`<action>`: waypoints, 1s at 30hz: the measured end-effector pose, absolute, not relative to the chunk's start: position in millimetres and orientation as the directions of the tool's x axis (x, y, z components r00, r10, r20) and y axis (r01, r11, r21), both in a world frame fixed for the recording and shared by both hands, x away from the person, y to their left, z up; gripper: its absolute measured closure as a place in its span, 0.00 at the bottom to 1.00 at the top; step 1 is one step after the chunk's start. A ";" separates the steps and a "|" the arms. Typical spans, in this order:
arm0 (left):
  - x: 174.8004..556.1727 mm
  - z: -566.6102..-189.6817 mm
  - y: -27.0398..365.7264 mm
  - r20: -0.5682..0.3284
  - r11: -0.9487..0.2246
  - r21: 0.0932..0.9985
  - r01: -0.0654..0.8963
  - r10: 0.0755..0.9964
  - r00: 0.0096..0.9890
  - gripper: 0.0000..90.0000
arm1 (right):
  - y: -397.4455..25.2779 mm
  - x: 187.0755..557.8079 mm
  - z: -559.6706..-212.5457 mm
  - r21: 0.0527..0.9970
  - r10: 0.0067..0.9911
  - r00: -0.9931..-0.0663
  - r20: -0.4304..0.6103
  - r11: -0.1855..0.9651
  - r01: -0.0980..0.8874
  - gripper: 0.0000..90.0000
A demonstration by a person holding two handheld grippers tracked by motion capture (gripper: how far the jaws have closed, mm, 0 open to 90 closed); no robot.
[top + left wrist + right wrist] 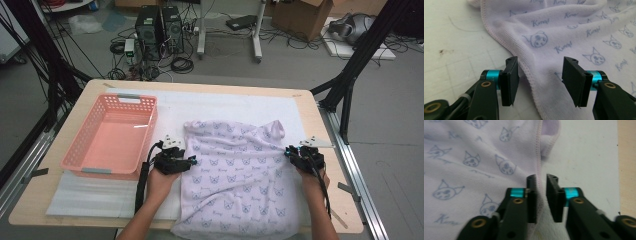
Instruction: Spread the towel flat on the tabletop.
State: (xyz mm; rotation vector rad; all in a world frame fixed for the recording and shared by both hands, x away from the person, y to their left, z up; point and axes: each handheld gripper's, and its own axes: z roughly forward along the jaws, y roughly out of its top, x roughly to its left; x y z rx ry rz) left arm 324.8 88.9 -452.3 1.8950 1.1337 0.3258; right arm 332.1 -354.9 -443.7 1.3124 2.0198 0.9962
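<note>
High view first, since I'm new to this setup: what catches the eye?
A lilac towel printed with cat faces covers the table's near right and hangs over its front edge. A gripper sits at each side hem: the left gripper wide open, the right gripper nearly closed. A pink basket stands left.

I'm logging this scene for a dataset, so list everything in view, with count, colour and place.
Printed cloth towel: one, lilac with blue cat faces, spread at table centre-right.
Plastic slatted basket: one, pink, table left.
White mat: one, under the towel.
Wooden table: one, light tan.
Computer towers: two, black, on the floor behind.
Cardboard box: one, brown, floor far right.
Left gripper: black, open astride the towel's left hem.
Right gripper: black, narrowly parted at the right hem.
</note>
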 end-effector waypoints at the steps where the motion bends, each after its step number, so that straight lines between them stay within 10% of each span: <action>1: 323.0 -452.2 87.0 -0.183 -0.213 0.793 0.570 0.810 0.558 0.53 | -355.7 329.6 -441.8 0.812 0.918 -0.397 -0.026 0.251 0.527 0.77; 6: 315.7 -450.6 73.3 -0.063 -0.313 0.793 0.523 0.811 0.581 0.94 | -358.3 311.5 -434.1 0.823 0.897 -0.442 0.014 0.241 0.515 0.67; 12: 341.7 -447.4 82.3 -0.026 -0.228 0.825 0.517 0.899 0.437 0.97 | -361.0 290.0 -430.5 0.836 0.883 -0.468 0.040 0.227 0.500 0.67; 22: 309.8 -445.3 94.7 -0.157 -0.183 0.839 0.513 0.821 0.549 0.58 | -357.0 261.1 -432.0 0.820 0.849 -0.527 0.028 0.282 0.498 0.65; 30: 273.4 -452.4 106.3 -0.219 -0.193 0.804 0.562 0.783 0.582 0.51 | -359.7 237.5 -440.7 0.787 0.850 -0.525 0.027 0.306 0.536 0.62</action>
